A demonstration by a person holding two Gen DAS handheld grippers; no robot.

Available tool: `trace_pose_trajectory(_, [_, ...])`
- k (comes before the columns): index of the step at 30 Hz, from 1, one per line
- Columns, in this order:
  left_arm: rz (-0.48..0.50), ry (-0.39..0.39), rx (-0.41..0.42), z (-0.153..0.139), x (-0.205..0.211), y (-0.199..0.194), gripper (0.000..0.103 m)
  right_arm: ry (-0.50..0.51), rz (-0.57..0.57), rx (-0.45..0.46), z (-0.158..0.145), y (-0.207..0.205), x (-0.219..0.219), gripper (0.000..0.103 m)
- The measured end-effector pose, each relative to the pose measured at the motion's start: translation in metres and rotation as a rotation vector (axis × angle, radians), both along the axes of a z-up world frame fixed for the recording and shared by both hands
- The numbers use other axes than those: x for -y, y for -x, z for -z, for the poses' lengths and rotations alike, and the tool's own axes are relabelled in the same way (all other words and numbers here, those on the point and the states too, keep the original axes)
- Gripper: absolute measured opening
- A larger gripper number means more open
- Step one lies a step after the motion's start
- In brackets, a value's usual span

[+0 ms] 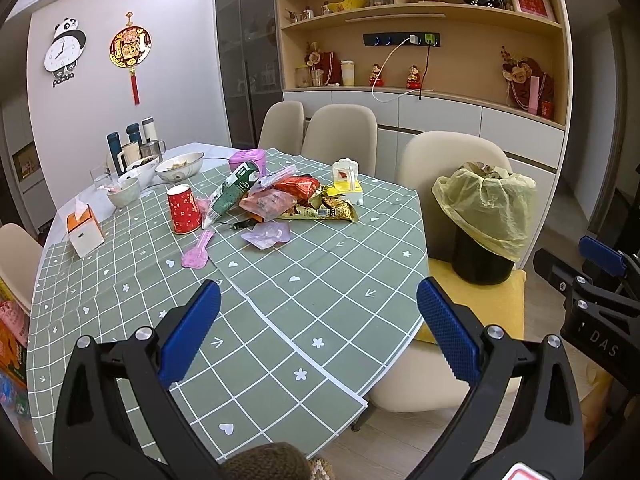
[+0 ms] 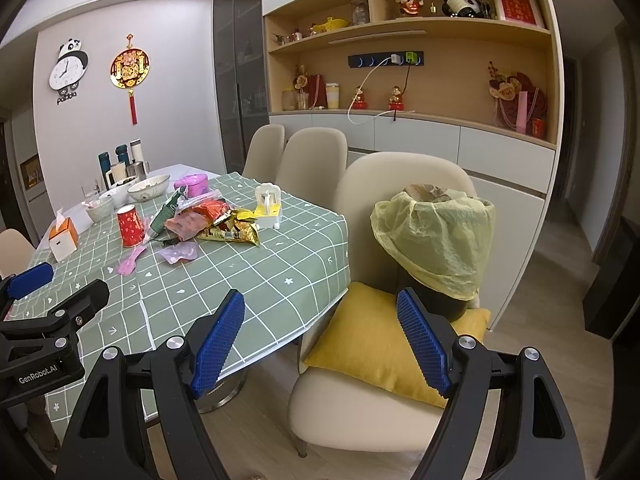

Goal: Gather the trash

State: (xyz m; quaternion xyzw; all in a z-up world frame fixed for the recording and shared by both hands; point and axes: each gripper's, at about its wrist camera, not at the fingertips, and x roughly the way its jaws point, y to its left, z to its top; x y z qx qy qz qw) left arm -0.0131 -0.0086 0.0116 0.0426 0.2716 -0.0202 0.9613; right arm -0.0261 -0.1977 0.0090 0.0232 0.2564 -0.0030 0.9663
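Observation:
A pile of trash lies mid-table: a green carton, red and orange snack wrappers, a gold wrapper, a red paper cup, a pink plastic spoon and a pink blister pack. The pile also shows in the right wrist view. A black bin with a yellow bag stands on a chair's yellow cushion; the bin also shows in the right wrist view. My left gripper is open and empty above the near table. My right gripper is open and empty near the table edge, in front of the bin.
A green checked cloth covers the table. A tissue box, bowls, flasks, a pink box and a white-yellow toy stand behind the pile. Beige chairs line the far side, shelves behind.

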Motion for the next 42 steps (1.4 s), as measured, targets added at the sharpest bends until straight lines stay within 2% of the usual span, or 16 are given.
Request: trace_pose_trajectory(42, [-0.006,0.018,0.007,-0.001,-0.014,0.004,0.094,0.015,-0.003,-0.003,0.001,0.006,-0.011,0.075])
